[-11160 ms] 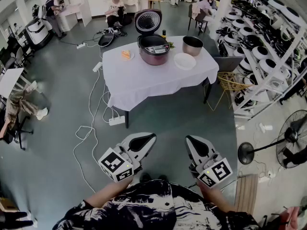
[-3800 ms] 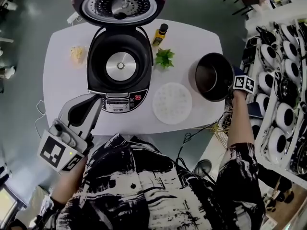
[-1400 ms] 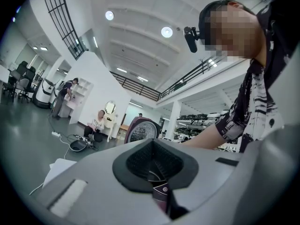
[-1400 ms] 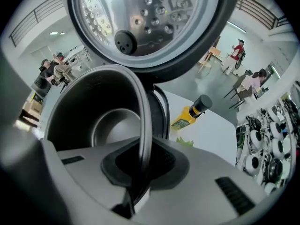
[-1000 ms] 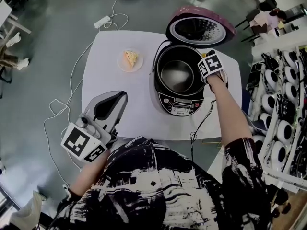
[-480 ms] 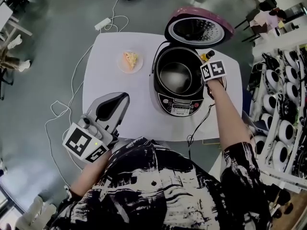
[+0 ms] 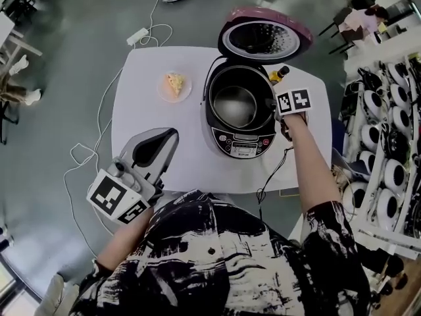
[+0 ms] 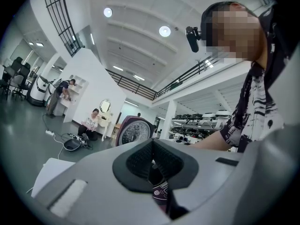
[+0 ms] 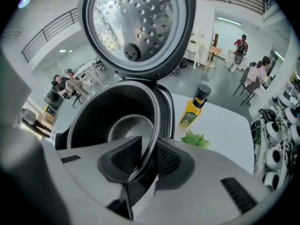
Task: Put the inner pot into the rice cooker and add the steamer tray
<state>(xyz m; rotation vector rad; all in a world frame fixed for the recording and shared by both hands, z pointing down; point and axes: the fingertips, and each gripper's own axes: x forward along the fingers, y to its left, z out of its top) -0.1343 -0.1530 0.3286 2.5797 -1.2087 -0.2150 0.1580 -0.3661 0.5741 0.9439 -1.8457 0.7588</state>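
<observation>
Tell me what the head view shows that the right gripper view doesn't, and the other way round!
Only the head view: the cake slice, the left tongs and the person's patterned shirt.
Only the right gripper view: the green leaves, and how the right tongs, which have just been opening, sit loosely either side of the rim of the inner pot.
Both: the rice cooker with its lid up, the inner pot inside it, and the yellow bottle.

Inner pot (image 7: 235, 104) in rice cooker (image 7: 241, 142) on table (image 7: 145, 110) — plate (image 7: 174, 86) to left, bottle (image 7: 277, 75) r. rear, prob. apart.
</observation>
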